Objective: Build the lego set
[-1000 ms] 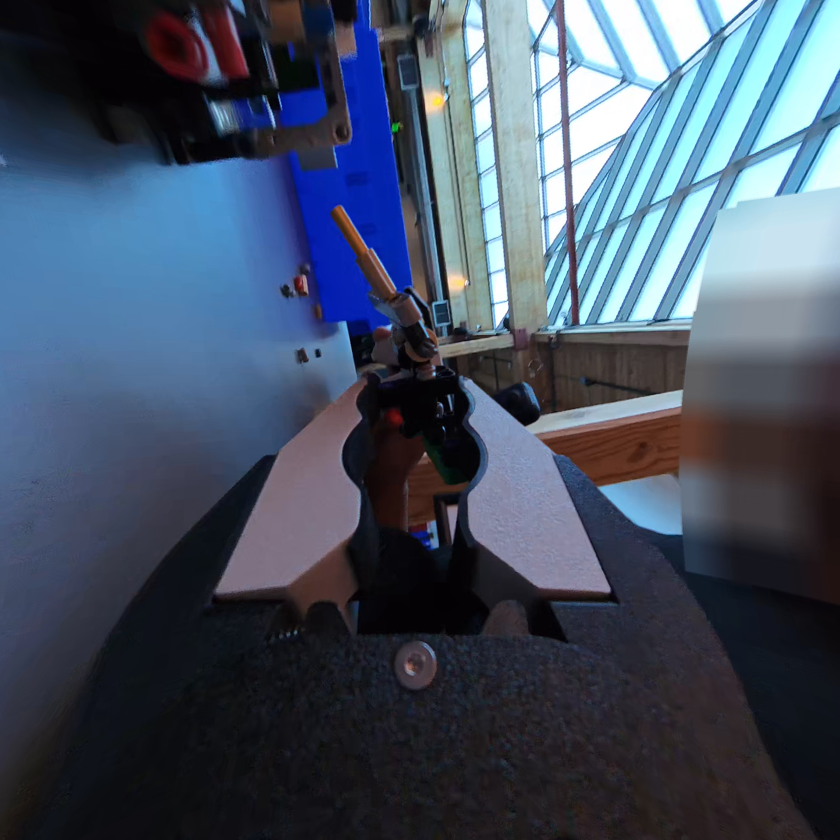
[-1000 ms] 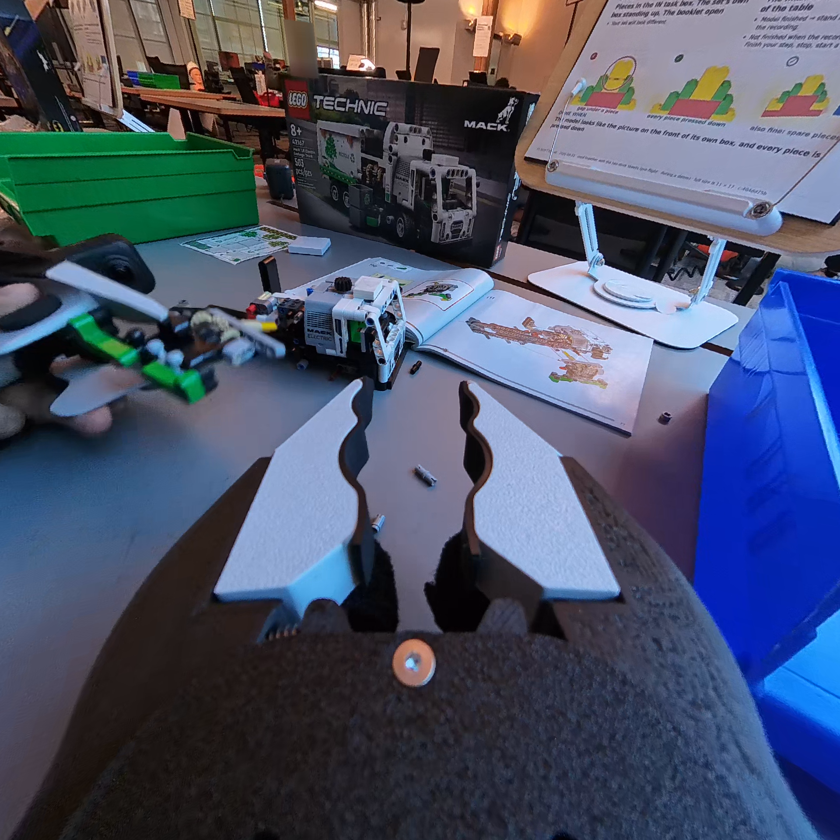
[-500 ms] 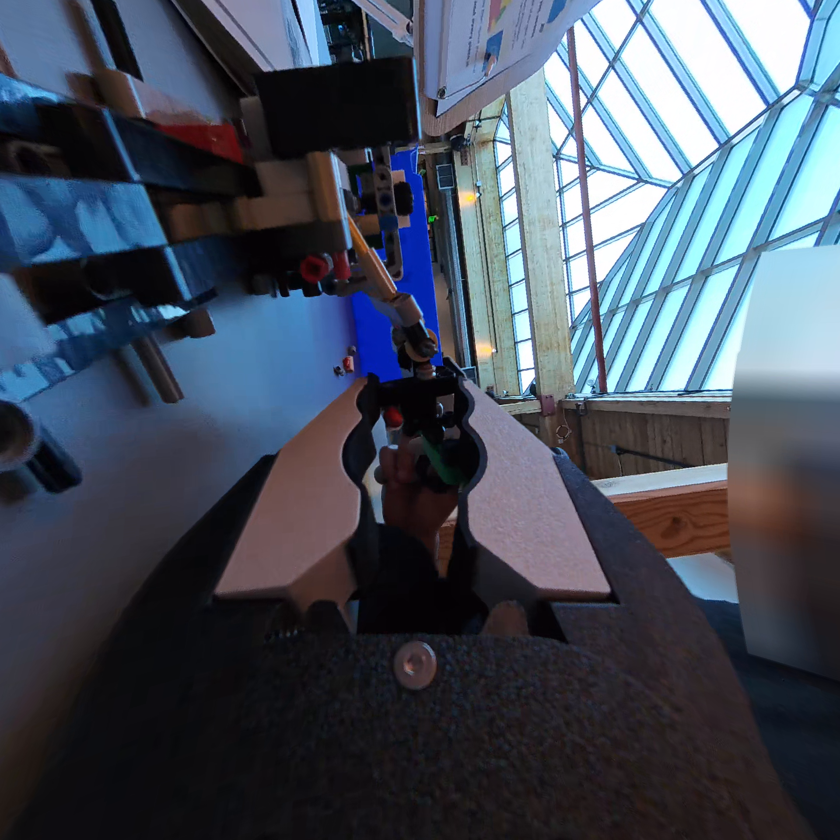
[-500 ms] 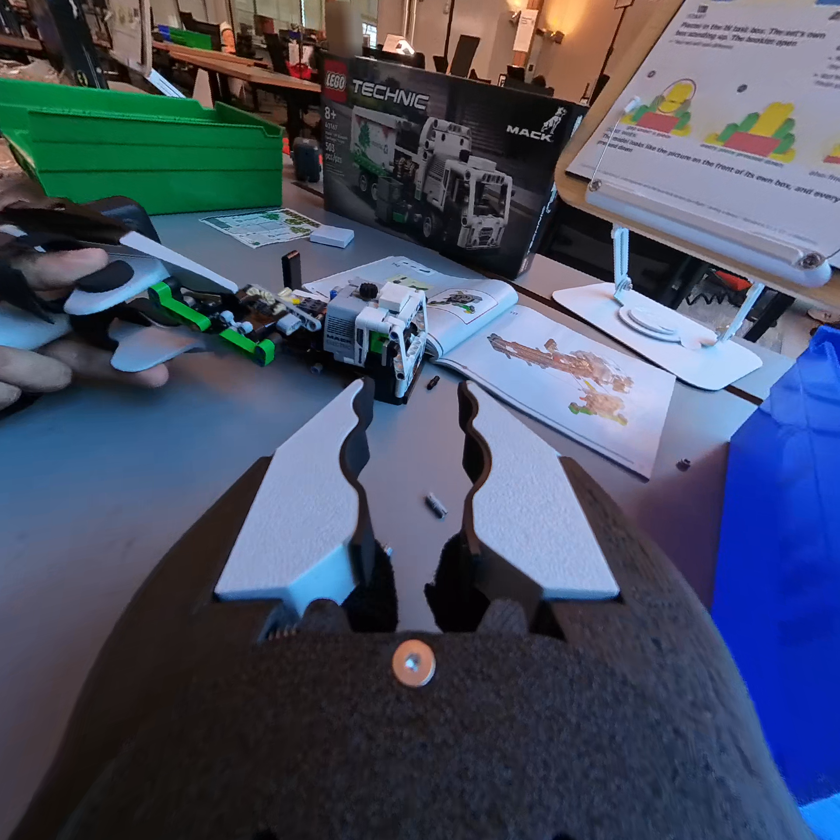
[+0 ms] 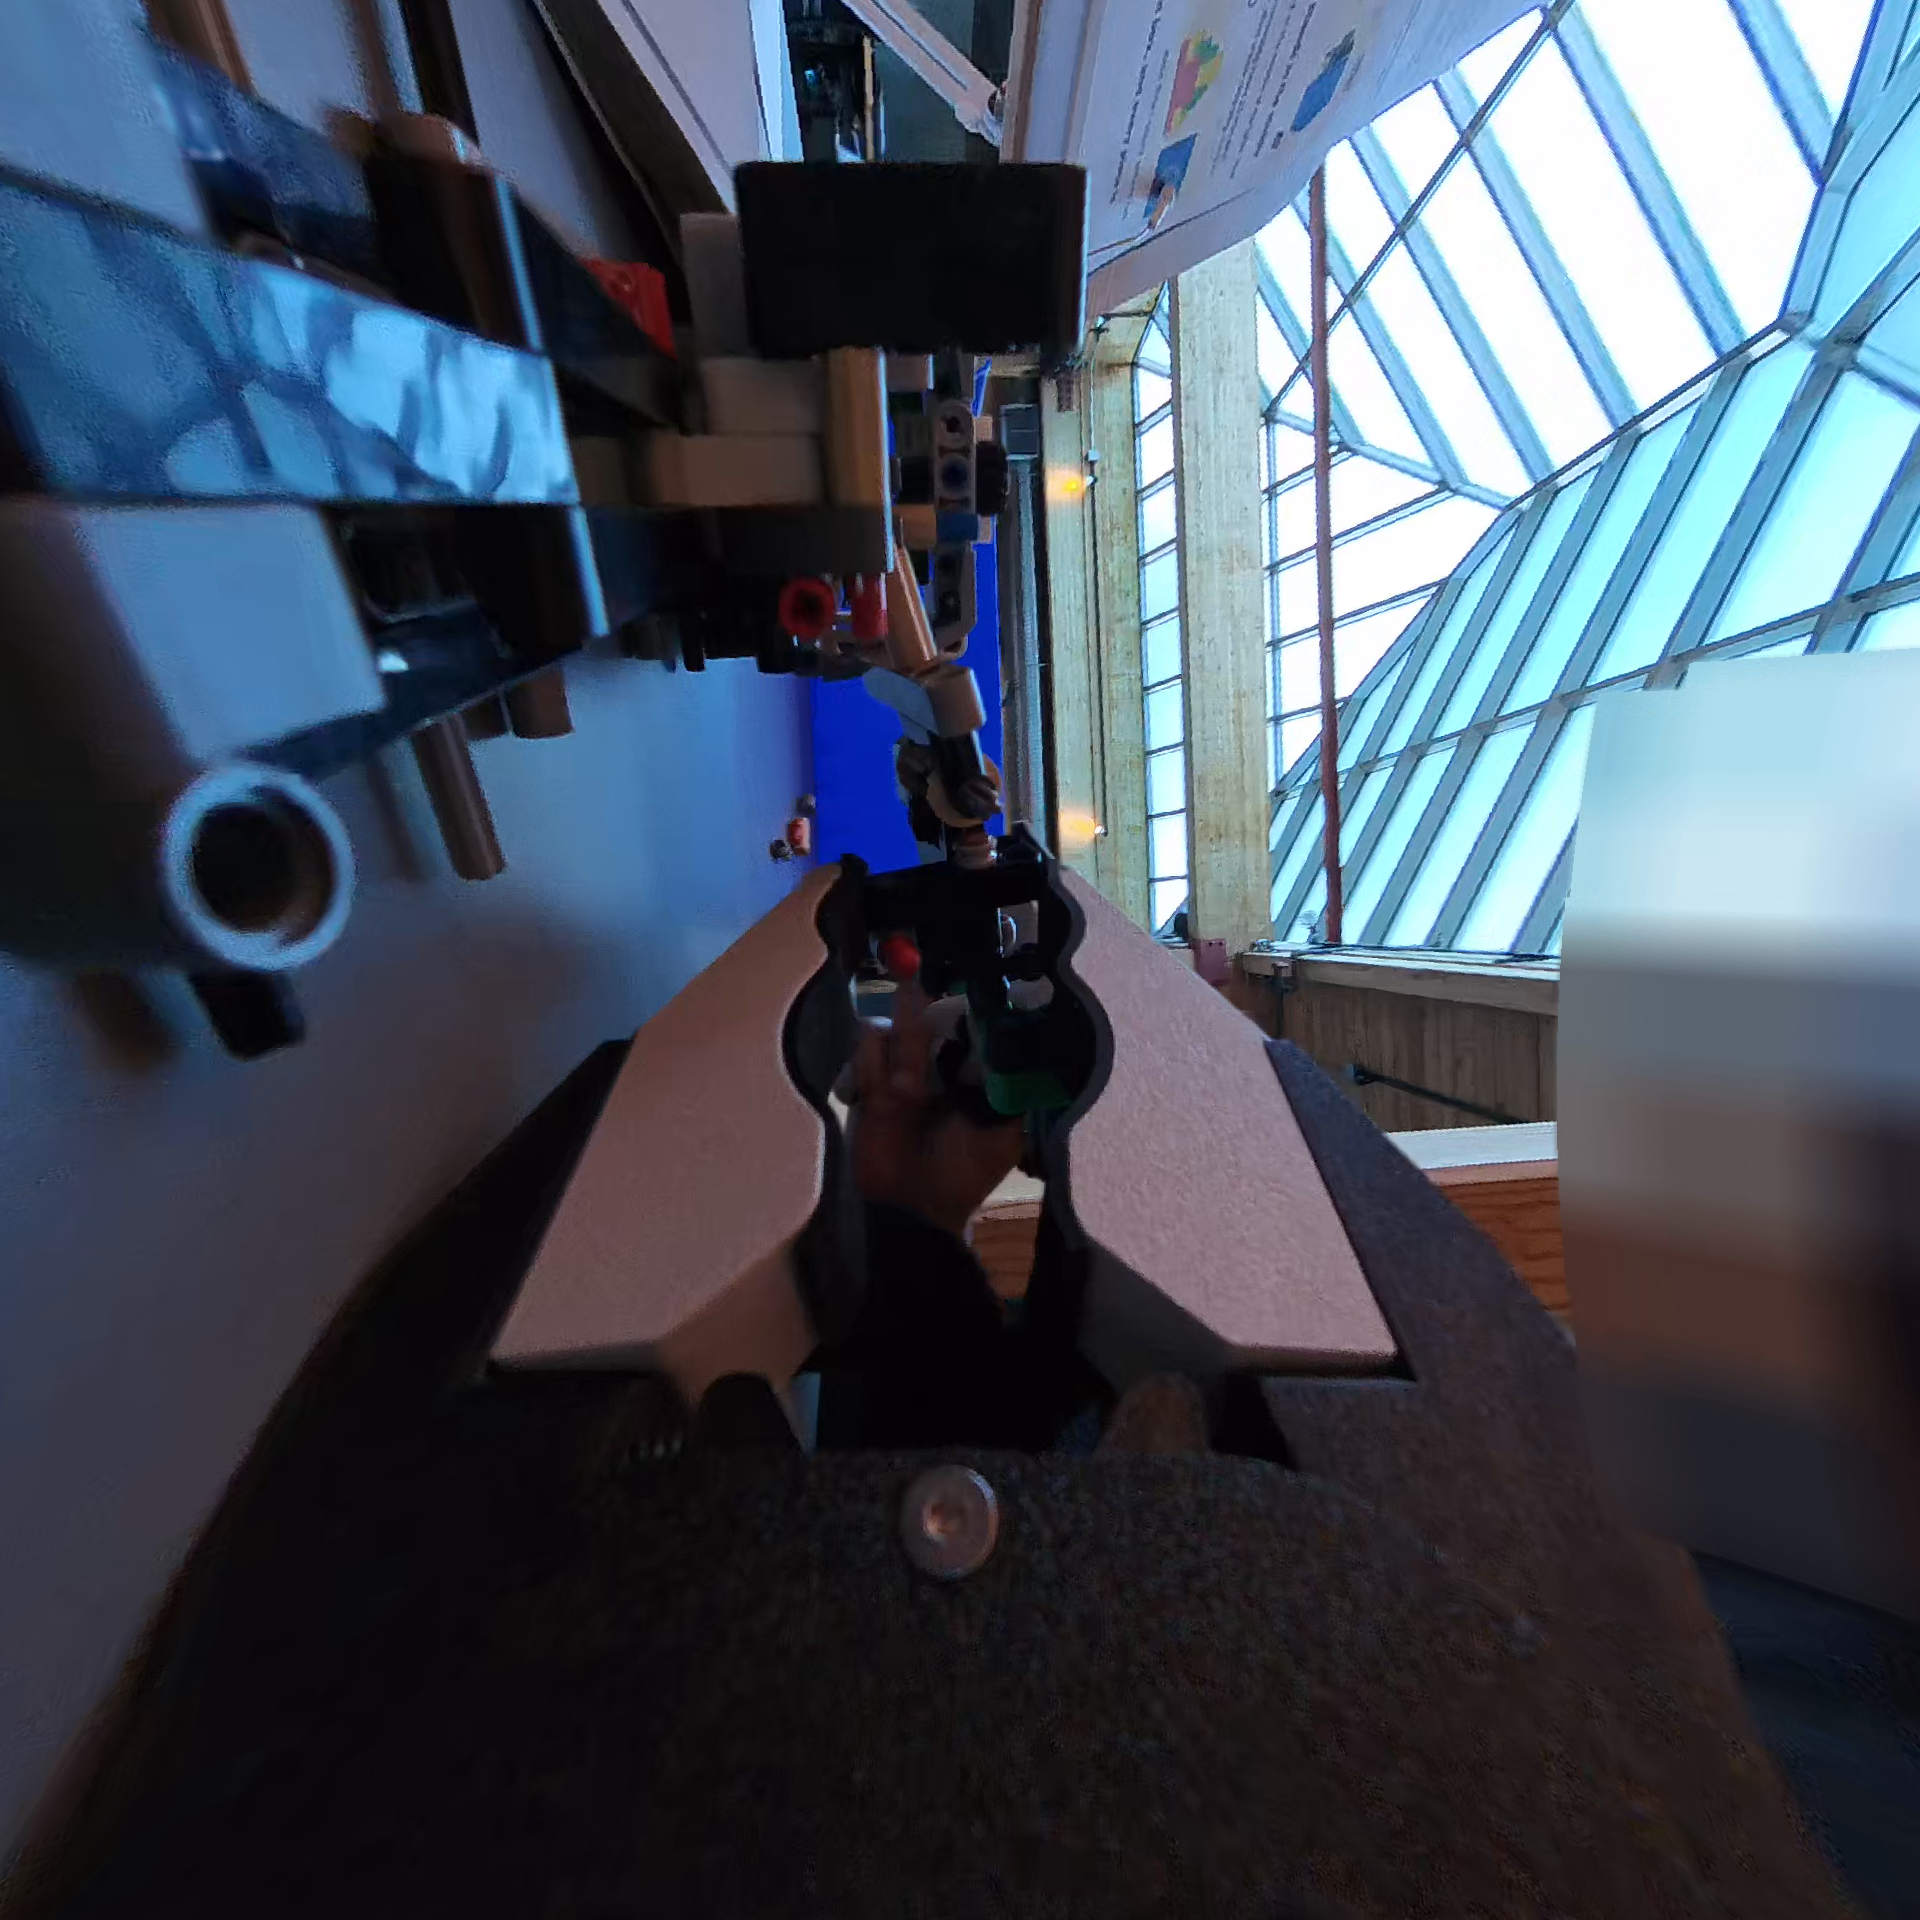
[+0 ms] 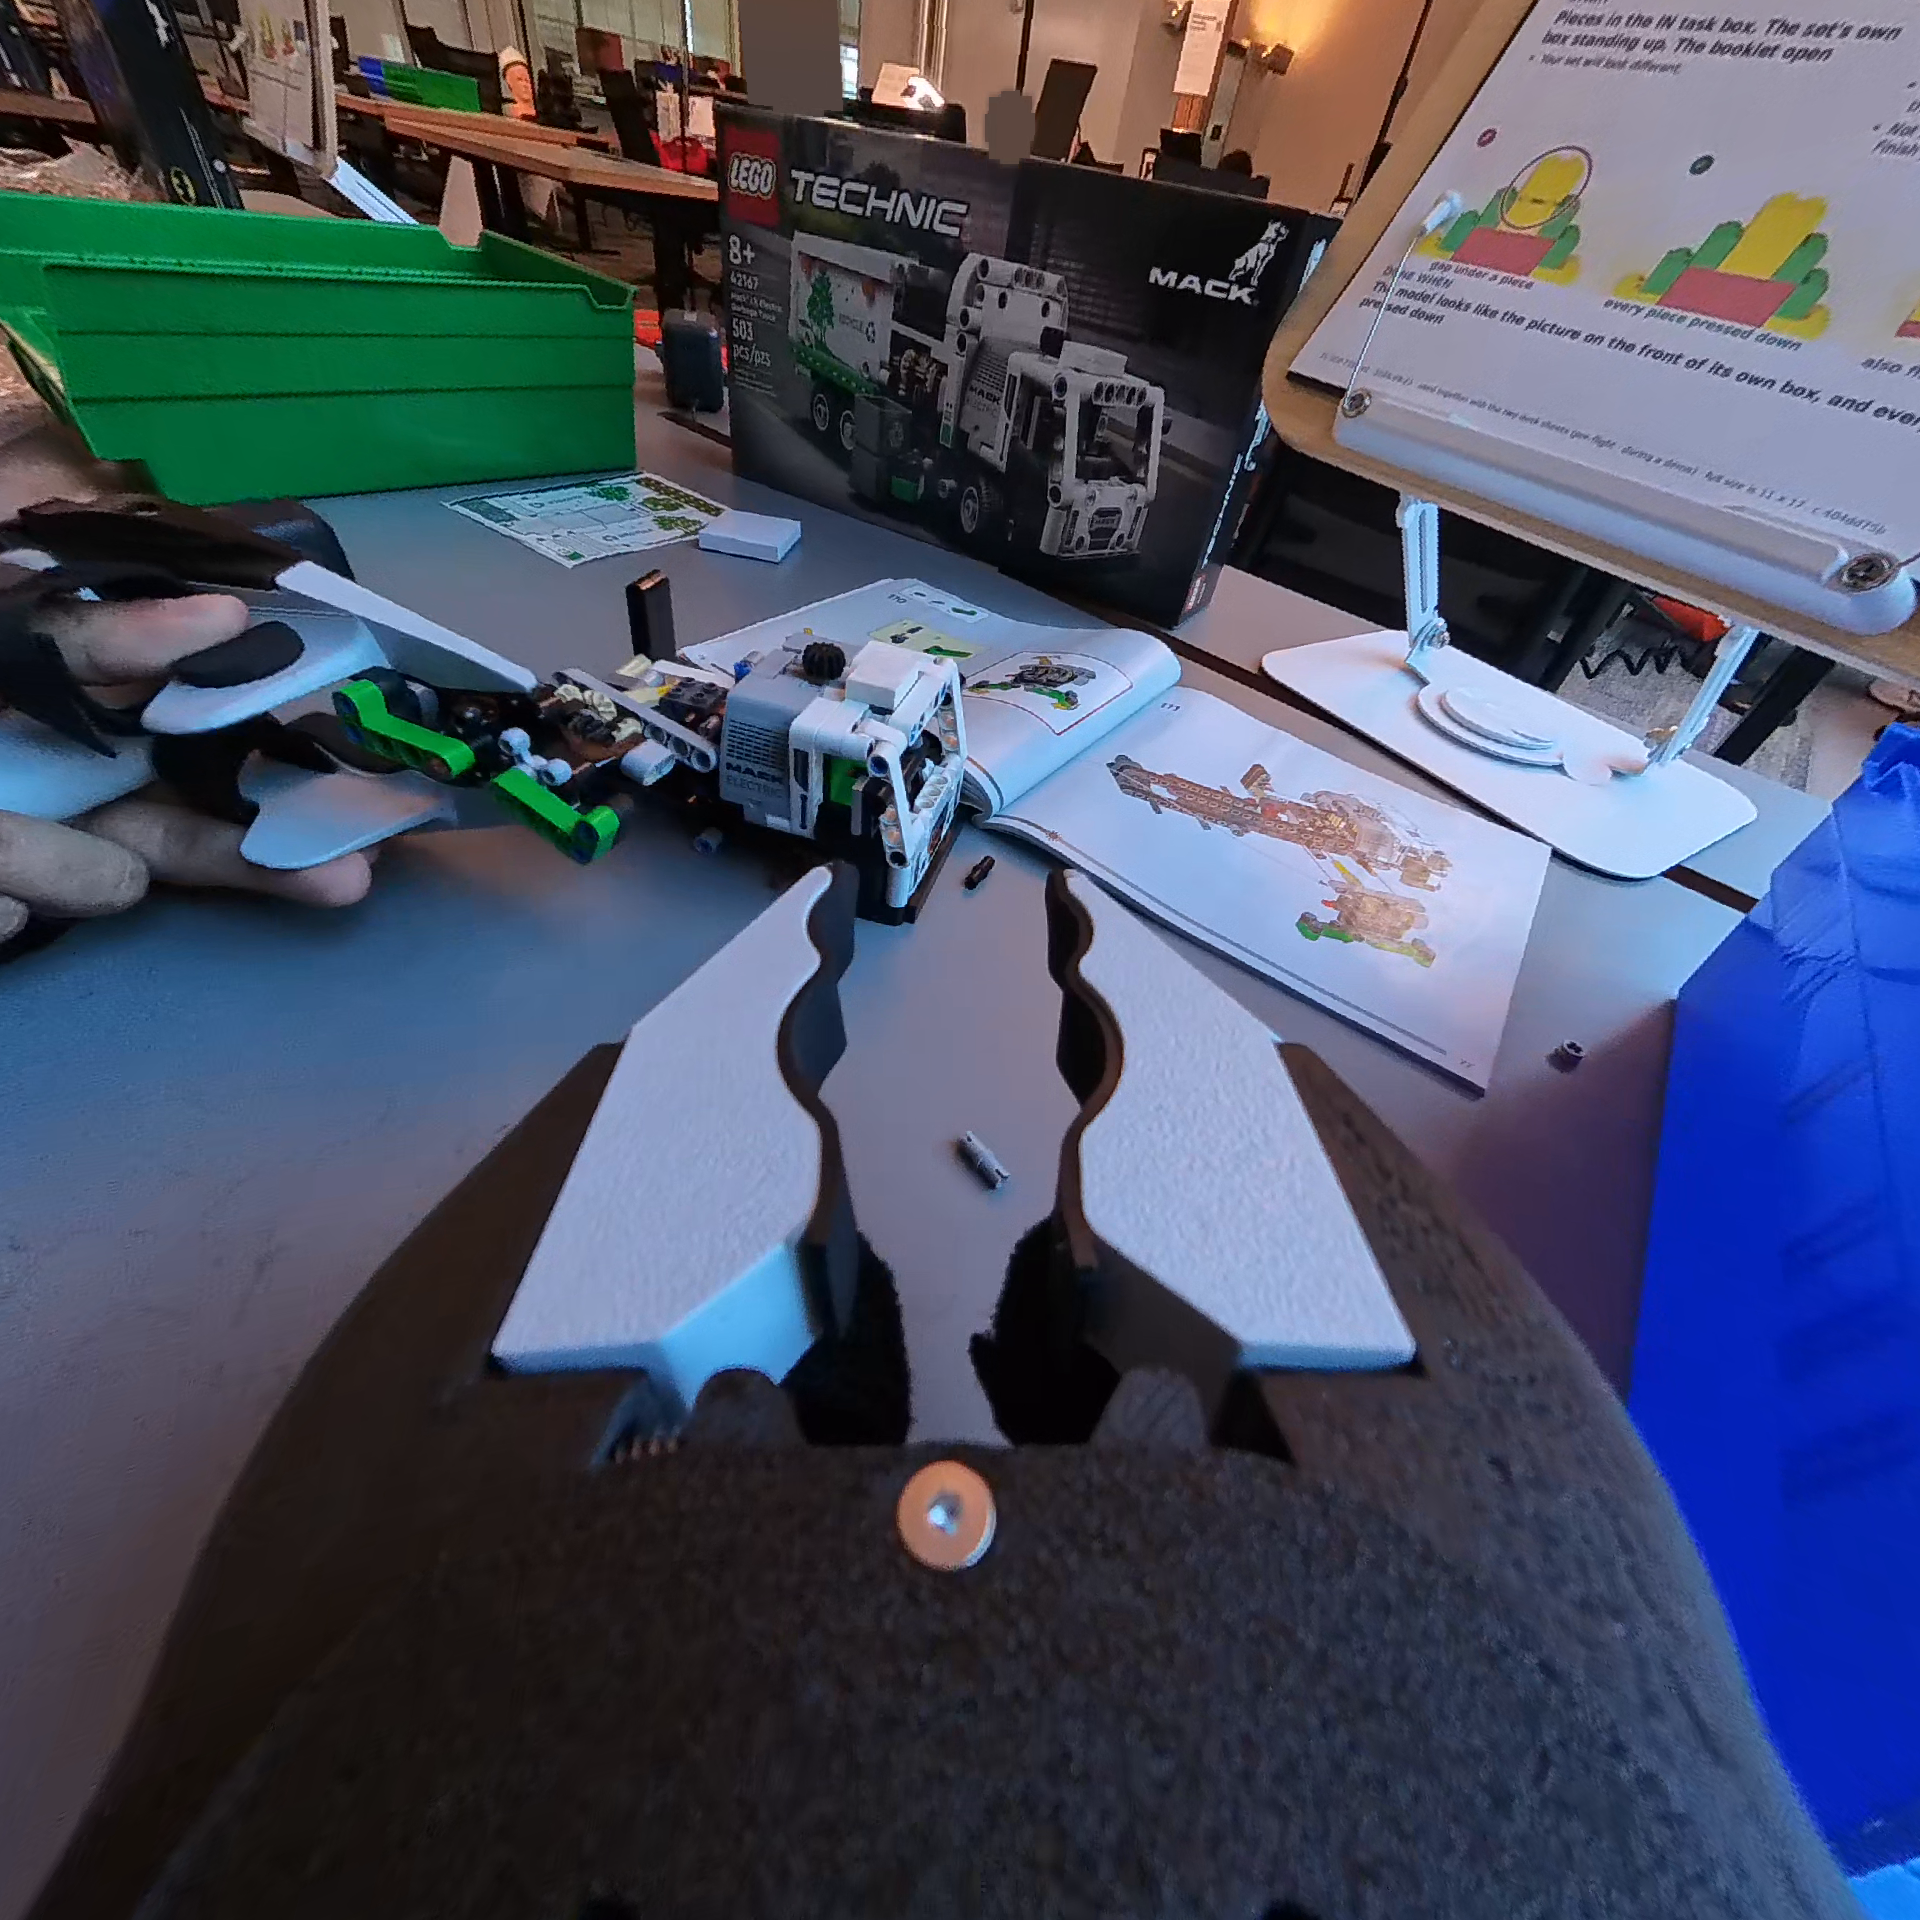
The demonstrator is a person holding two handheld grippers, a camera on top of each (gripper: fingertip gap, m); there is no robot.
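The part-built white and grey truck (image 6: 842, 758) stands on the grey table (image 6: 312, 1091). My left gripper (image 6: 483, 748) is shut on a black and green sub-assembly (image 6: 499, 758), whose far end meets the truck's rear. In the left wrist view, turned on its side, the gripper (image 5: 940, 894) grips the sub-assembly (image 5: 966, 935), with the truck (image 5: 727, 416) close at upper left. My right gripper (image 6: 943, 883) is open and empty, just in front of the cab. A small grey pin (image 6: 982, 1158) lies on the table between its fingers.
The open instruction booklet (image 6: 1247, 831) lies right of the truck, with the set's box (image 6: 987, 343) behind it. Green bins (image 6: 312, 364) stand at back left and a blue bin (image 6: 1787, 1247) at right. A sheet on a stand (image 6: 1610, 260) is at back right. A black pin (image 6: 977, 873) lies beside the cab.
My left gripper has carried the sub-assembly right, up to the truck's rear. My right gripper has moved closer to the cab and stays open.
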